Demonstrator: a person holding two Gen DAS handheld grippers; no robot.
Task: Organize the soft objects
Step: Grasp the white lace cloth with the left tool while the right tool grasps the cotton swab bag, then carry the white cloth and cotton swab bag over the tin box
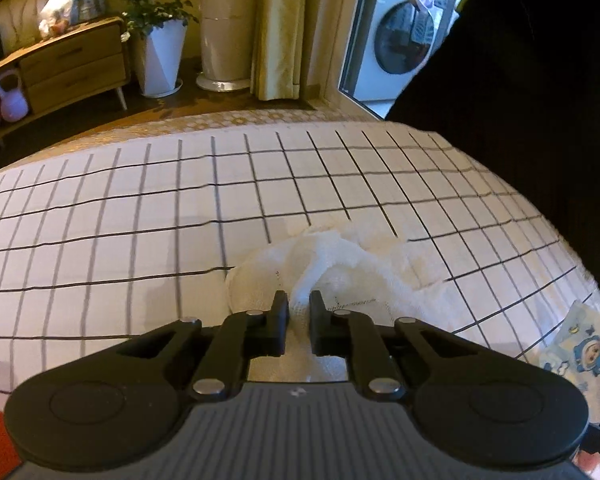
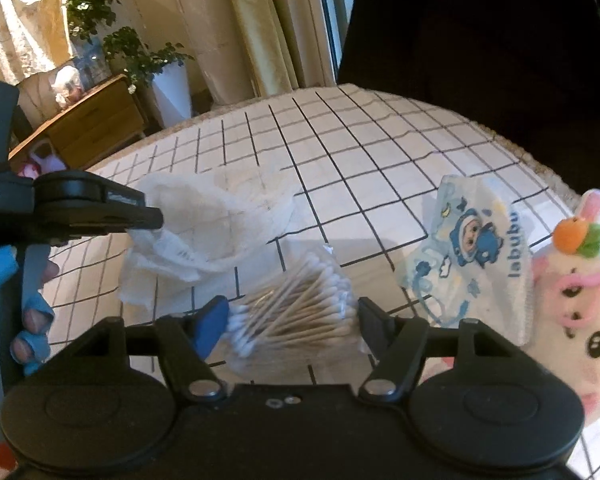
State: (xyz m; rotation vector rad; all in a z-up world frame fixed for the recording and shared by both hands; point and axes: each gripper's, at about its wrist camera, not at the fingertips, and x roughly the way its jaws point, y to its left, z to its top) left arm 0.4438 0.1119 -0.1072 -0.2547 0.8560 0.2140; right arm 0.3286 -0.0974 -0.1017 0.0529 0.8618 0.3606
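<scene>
My left gripper (image 1: pixel 299 304) is shut on a crumpled white gauze cloth (image 1: pixel 340 264) that trails onto the checked tablecloth (image 1: pixel 140 208). In the right wrist view the left gripper (image 2: pixel 156 218) holds that cloth (image 2: pixel 204 232) at its edge, lifted a little. My right gripper (image 2: pixel 292 320) is open, its fingers on either side of a clear bag of cotton swabs (image 2: pixel 296 312) lying on the cloth-covered table (image 2: pixel 340 152). A blue cartoon tissue pack (image 2: pixel 472 256) and a white-and-pink plush toy (image 2: pixel 576 308) stand to the right.
The tissue pack also shows at the right edge of the left wrist view (image 1: pixel 580 356). A dark-clothed person (image 1: pixel 540 100) stands at the table's far right. Beyond the table are a wooden cabinet (image 1: pixel 68 68), a potted plant (image 1: pixel 160 52) and a washing machine (image 1: pixel 396 40).
</scene>
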